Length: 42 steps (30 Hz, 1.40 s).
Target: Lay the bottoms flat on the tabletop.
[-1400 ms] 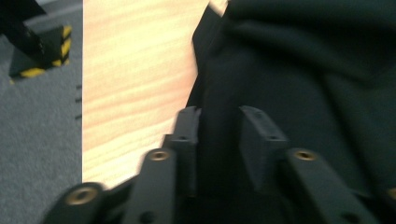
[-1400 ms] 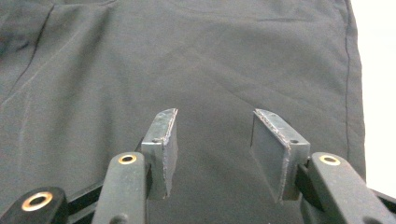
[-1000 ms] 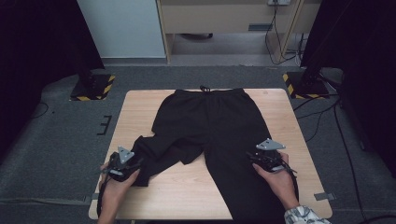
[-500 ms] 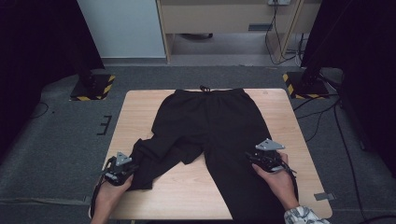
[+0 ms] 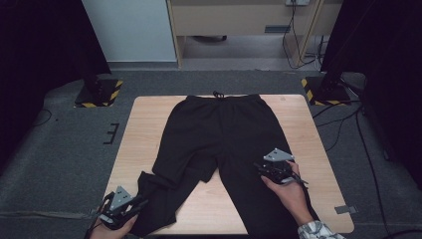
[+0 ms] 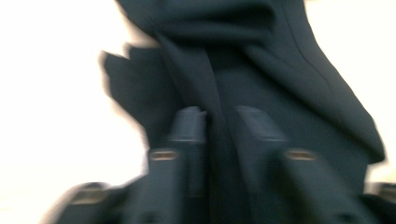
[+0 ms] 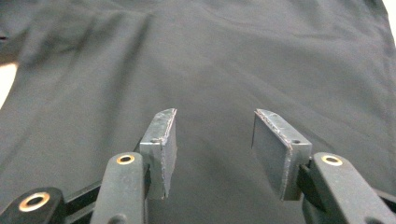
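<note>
Lying flat on the light wooden table [image 5: 149,119], the black fabric trousers [image 5: 224,134] run waistband at 12 o'clock, legs toward 6. Left gripper [image 5: 130,208], jaws just reopening around a fold, sits at the 7 o'clock hem; right gripper [image 5: 263,168] hovers parted.

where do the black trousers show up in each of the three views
High view: black trousers lie spread on the table, waistband at the far edge, legs toward the person.
Left gripper view: a blurred fold of one leg runs between the jaws.
Right gripper view: smooth dark cloth under the open jaws.
Shared landmark: the pale wooden tabletop beside the cloth.
</note>
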Available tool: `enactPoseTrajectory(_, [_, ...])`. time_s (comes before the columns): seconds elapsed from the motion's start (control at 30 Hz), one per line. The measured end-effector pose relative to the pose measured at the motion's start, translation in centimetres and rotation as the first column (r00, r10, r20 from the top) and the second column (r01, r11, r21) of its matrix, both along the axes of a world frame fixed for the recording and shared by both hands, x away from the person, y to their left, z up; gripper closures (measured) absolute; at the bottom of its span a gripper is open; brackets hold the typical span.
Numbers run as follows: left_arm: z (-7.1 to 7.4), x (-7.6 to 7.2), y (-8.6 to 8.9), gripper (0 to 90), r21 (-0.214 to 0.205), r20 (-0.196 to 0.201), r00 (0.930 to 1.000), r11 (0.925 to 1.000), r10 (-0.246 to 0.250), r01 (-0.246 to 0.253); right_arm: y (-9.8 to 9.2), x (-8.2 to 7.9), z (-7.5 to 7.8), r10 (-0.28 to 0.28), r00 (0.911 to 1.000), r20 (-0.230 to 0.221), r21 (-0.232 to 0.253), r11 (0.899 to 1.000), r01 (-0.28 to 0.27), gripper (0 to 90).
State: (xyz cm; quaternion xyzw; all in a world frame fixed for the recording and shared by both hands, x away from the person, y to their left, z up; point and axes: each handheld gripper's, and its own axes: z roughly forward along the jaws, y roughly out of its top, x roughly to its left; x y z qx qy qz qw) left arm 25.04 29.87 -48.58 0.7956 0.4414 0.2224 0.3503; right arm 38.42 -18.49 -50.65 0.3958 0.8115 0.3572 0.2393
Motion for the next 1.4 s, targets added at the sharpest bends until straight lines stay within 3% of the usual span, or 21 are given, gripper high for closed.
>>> enactPoseTrajectory(0.03, [0.0,0.0,0.0,53.5,0.000,0.000,1.0000,1.0000,0.000,0.000,0.0,0.0,0.0,0.000,1.0000,0.000,0.000,1.000,0.000,50.1])
enactPoseTrajectory(0.07, [0.5,0.7,0.6,47.8,-0.029,0.074,0.9962,0.9987,0.045,-0.043,1.0,0.1,0.1,0.022,0.9998,0.003,0.007,1.000,-0.022,50.1])
enactPoseTrajectory(0.1, [0.7,1.2,0.9,46.4,-0.039,0.092,0.9932,0.9969,0.071,-0.068,1.6,0.0,0.2,0.034,0.9994,0.004,0.008,0.999,-0.034,50.1])
enactPoseTrajectory(0.17, [0.7,1.8,1.1,47.4,-0.043,0.102,0.9911,0.9958,0.085,-0.081,2.2,0.1,0.3,0.054,0.9985,0.002,0.006,0.999,-0.054,50.1])
enactPoseTrajectory(0.2, [0.3,3.2,1.4,49.1,-0.033,0.103,0.9898,0.9949,0.098,-0.095,3.4,0.1,0.4,0.079,0.9969,-0.003,0.021,0.997,-0.079,50.2])
enactPoseTrajectory(0.23, [0.3,3.2,1.4,49.2,-0.033,0.103,0.9898,0.9949,0.098,-0.095,3.4,0.1,0.4,0.079,0.9969,-0.003,0.021,0.997,-0.079,50.2])
enactPoseTrajectory(0.27, [-0.1,4.2,1.5,49.2,-0.030,0.079,0.9924,0.9953,0.094,-0.092,4.9,0.2,0.5,0.113,0.9935,-0.010,0.038,0.993,-0.113,50.3])
enactPoseTrajectory(0.33, [-1.2,6.1,1.3,48.5,0.032,0.036,0.9959,0.9960,0.082,-0.084,6.2,0.2,0.5,0.147,0.9890,-0.015,0.041,0.988,-0.146,50.3])
enactPoseTrajectory(0.37, [-1.2,6.1,1.3,48.4,0.032,0.036,0.9959,0.9960,0.082,-0.084,6.2,0.2,0.5,0.147,0.9890,-0.015,0.041,0.988,-0.146,50.3])
enactPoseTrajectory(0.4, [-1.6,7.0,1.2,48.4,0.056,0.025,0.9959,0.9945,0.087,-0.088,7.9,0.2,0.6,0.188,0.9822,-0.014,0.034,0.982,-0.187,50.3])
enactPoseTrajectory(0.57, [-2.1,8.0,1.3,42.8,0.043,0.015,0.9964,0.9955,0.084,-0.084,10.7,0.3,0.5,0.248,0.9684,-0.029,0.041,0.968,-0.247,51.8])
enactPoseTrajectory(0.6, [-2.6,8.5,1.3,40.0,0.018,-0.004,0.9976,0.9975,0.069,-0.069,12.2,0.5,0.3,0.273,0.9608,-0.047,0.057,0.961,-0.270,51.9])
enactPoseTrajectory(0.63, [-2.6,8.5,1.3,38.6,0.018,-0.004,0.9976,0.9975,0.069,-0.069,13.0,0.5,0.1,0.291,0.9550,-0.057,0.063,0.956,-0.288,51.2])
enactPoseTrajectory(0.67, [-3.0,8.7,1.3,38.9,0.003,-0.029,0.9981,0.9985,0.054,-0.054,13.8,0.5,0.0,0.308,0.9488,-0.069,0.074,0.950,-0.303,50.0])
enactPoseTrajectory(0.8, [-3.1,8.7,1.1,40.6,-0.019,-0.040,0.9988,0.9994,0.029,-0.030,16.6,0.6,-0.5,0.366,0.9267,-0.087,0.087,0.929,-0.359,45.2])
enactPoseTrajectory(0.97, [-3.6,8.7,0.8,50.7,-0.001,-0.084,0.9964,0.9999,-0.012,0.012,19.1,1.2,-0.8,0.397,0.9110,-0.110,0.092,0.917,-0.389,44.7])
enactPoseTrajectory(1.1, [-3.6,8.5,0.9,65.3,0.003,-0.106,0.9940,0.9996,-0.026,0.027,20.0,1.5,-0.9,0.397,0.9113,-0.109,0.087,0.917,-0.389,54.6])
enactPoseTrajectory(1.13, [-3.5,8.3,0.9,69.3,0.004,-0.115,0.9926,0.9992,-0.038,0.039,20.3,1.6,-0.9,0.404,0.9063,-0.123,0.089,0.914,-0.396,61.7])
enactPoseTrajectory(1.23, [-3.3,7.8,0.9,77.4,0.018,-0.128,0.9900,0.9978,-0.060,0.063,20.5,1.7,-1.1,0.405,0.9050,-0.130,0.079,0.914,-0.398,70.1])
enactPoseTrajectory(1.37, [-2.9,6.8,0.8,82.0,0.058,-0.150,0.9851,0.9940,-0.084,0.093,20.5,1.8,-1.3,0.411,0.9004,-0.144,0.067,0.912,-0.405,84.7])
enactPoseTrajectory(1.4, [-2.6,5.8,0.8,82.5,0.093,-0.164,0.9829,0.9906,-0.084,0.100,20.4,1.8,-1.3,0.412,0.8999,-0.142,0.064,0.911,-0.407,87.2])
